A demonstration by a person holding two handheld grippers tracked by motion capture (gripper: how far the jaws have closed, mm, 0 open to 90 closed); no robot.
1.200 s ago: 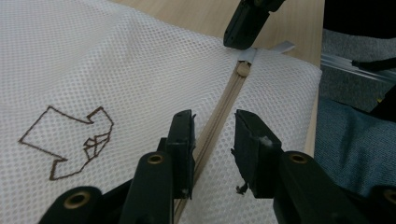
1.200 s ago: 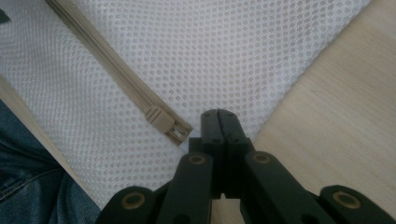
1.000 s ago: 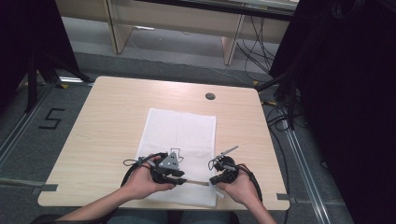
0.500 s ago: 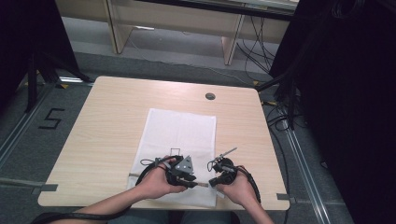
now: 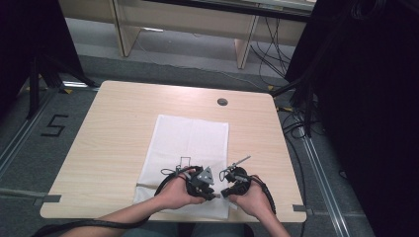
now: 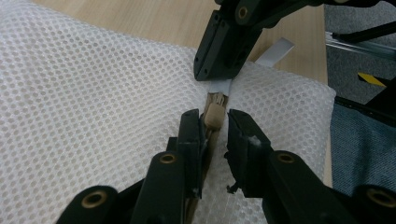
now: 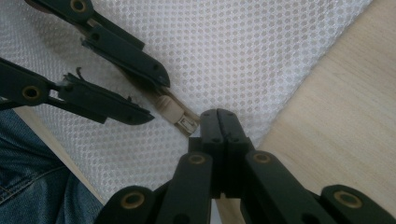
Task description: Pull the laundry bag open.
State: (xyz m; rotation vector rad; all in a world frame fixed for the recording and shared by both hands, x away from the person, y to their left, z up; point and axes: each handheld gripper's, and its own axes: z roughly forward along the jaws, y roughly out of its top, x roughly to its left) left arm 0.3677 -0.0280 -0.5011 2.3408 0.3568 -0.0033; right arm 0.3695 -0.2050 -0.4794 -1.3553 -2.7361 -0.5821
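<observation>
Item: white mesh bag (image 5: 190, 148), lying flat on the near half of the light wood worktop (image 5: 113, 128), its near edge by the person's hands.

High view: both tools close together over the bag's near end, left tool (image 5: 210, 190) and right tool (image 5: 225, 190) almost meeting; the zipper is too small to make out here.

Left tool view: beige zipper pull (image 6: 214, 114) on the bag's seam lies between the tips of the left tool (image 6: 215, 123). Its jaws stand narrow, having just been closing, with a gap at each side of the pull. Just beyond, the right tool (image 6: 219, 77) pinches a white tab (image 6: 220, 86) at the zipper's end.

Right tool view: right tool (image 7: 218, 122) fully closed, tips at the zipper's metal end; the pull (image 7: 169, 108) lies just beside it, between the left tool's jaws.
</observation>
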